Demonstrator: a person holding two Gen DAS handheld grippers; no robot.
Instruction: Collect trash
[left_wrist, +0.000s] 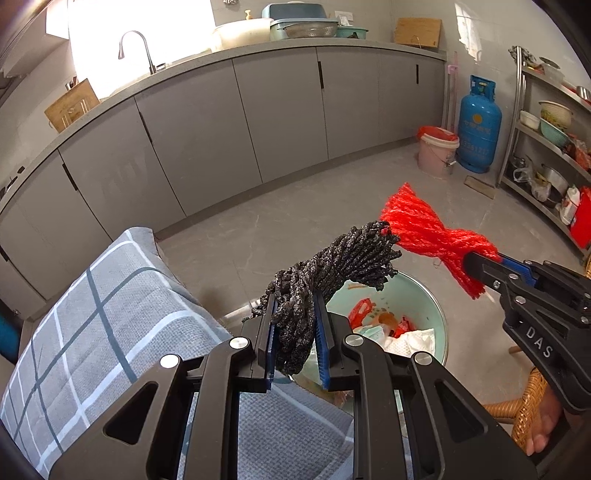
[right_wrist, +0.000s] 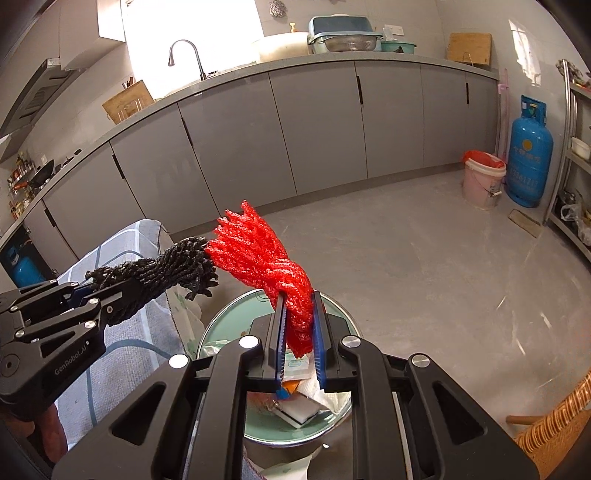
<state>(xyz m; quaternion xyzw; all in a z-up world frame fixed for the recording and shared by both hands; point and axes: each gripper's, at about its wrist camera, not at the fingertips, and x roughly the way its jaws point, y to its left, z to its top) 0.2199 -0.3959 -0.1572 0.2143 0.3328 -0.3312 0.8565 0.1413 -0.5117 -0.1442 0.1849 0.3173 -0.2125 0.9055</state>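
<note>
My left gripper (left_wrist: 295, 332) is shut on a black mesh bundle (left_wrist: 332, 266), held above a pale green basin (left_wrist: 439, 314) full of trash such as tissue and red wrappers. My right gripper (right_wrist: 299, 332) is shut on a red mesh bundle (right_wrist: 258, 251), also above the basin (right_wrist: 221, 325). The two bundles' free ends touch. The right gripper also shows in the left wrist view (left_wrist: 484, 273), holding the red bundle (left_wrist: 424, 225). The left gripper also shows in the right wrist view (right_wrist: 118, 295), holding the black bundle (right_wrist: 170, 269).
A grey checked cushion (left_wrist: 92, 314) lies to the left of the basin. A wicker chair (right_wrist: 554, 428) stands at the right. A pink bucket (right_wrist: 482, 181) and blue gas cylinder (right_wrist: 530, 155) stand by the grey cabinets (right_wrist: 314, 129). A metal shelf rack (left_wrist: 546, 147) is on the far right.
</note>
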